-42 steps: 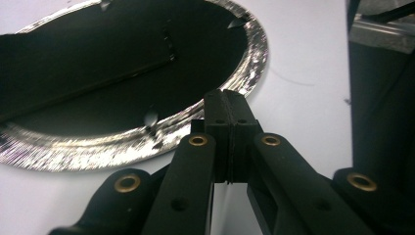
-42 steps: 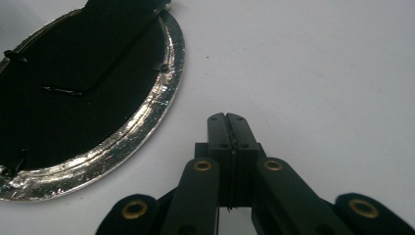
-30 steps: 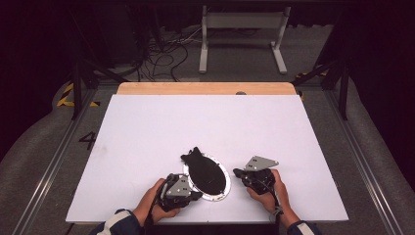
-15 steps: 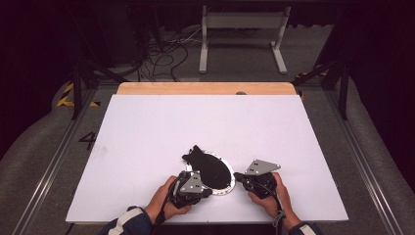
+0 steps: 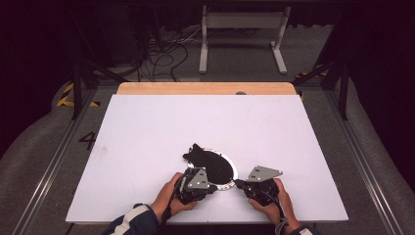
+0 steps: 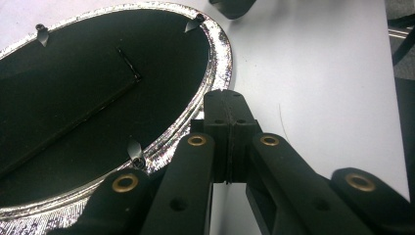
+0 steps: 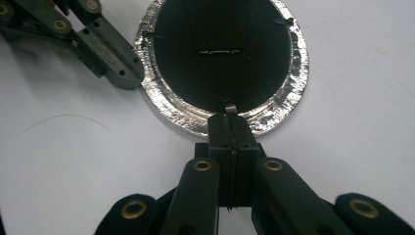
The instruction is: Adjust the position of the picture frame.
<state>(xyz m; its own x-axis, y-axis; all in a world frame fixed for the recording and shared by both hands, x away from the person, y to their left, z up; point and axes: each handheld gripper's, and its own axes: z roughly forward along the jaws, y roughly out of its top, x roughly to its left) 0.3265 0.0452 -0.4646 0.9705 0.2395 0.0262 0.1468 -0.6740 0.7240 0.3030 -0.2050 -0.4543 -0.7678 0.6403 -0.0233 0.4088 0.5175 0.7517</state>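
An oval picture frame [image 5: 218, 166] lies face down on the white table near the front edge, showing its silver rim [image 6: 218, 54] and black backing [image 7: 220, 73] with small metal tabs. A black stand flap [image 5: 193, 154] sticks out at its far left. My left gripper [image 5: 214, 188] is shut, its tips [image 6: 226, 95] right beside the rim's near side. My right gripper [image 5: 238, 183] is shut too, its tips [image 7: 229, 120] on the rim against a small bent metal tab [image 7: 230, 107]. I cannot tell if the tab is pinched. The left gripper [image 7: 122, 73] also touches the rim in the right gripper view.
The white tabletop [image 5: 147, 127] spreads wide to the left, right and far side of the frame. A wooden strip [image 5: 205, 88] runs along its far edge. Beyond the table are cables [image 5: 161, 54] and a metal stand [image 5: 242, 29] on the floor.
My left gripper has moved right and slightly away from me, up to the frame's rim. The frame seems to have shifted a little farther from me. The right gripper has stayed in place.
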